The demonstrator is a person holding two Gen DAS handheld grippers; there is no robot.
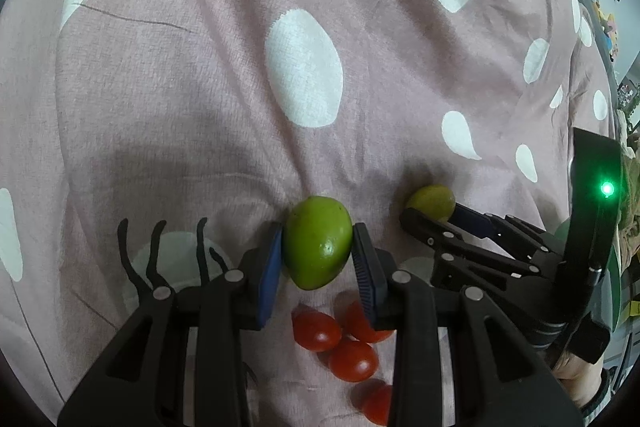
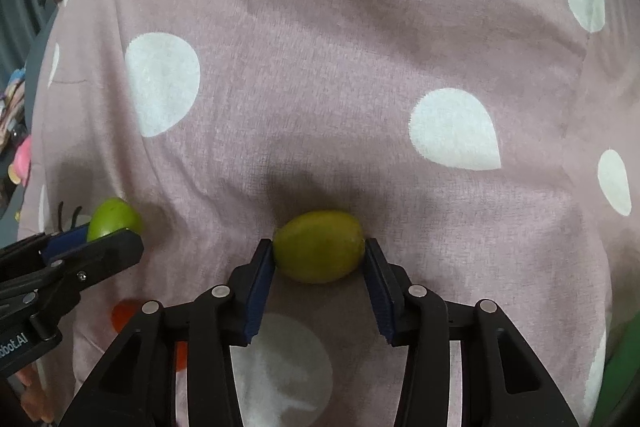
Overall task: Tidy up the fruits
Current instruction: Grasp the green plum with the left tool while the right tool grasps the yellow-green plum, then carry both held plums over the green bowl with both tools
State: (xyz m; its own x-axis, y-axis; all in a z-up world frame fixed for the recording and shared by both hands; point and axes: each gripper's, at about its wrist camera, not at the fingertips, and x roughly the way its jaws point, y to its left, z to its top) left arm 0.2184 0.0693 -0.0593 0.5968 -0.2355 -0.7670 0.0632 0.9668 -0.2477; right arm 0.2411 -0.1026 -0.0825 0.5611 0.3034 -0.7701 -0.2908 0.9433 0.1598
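My left gripper (image 1: 318,255) is shut on a bright green fruit (image 1: 318,242) between its blue pads, above the pink spotted cloth (image 1: 200,87). Several red cherry tomatoes (image 1: 344,339) lie on the cloth just below it. My right gripper (image 2: 319,259) is shut on a yellow-green fruit (image 2: 319,246), its pads touching both ends. That fruit also shows in the left wrist view (image 1: 432,202), held by the right gripper (image 1: 436,217). In the right wrist view the left gripper (image 2: 92,239) and its green fruit (image 2: 114,221) are at the left edge.
The pink cloth with white spots (image 2: 360,67) covers the whole surface, with folds and creases. A red tomato (image 2: 124,313) shows partly behind the right gripper's frame. Room clutter lies past the cloth's right edge (image 1: 612,27). A green thing (image 2: 620,367) shows at the lower right.
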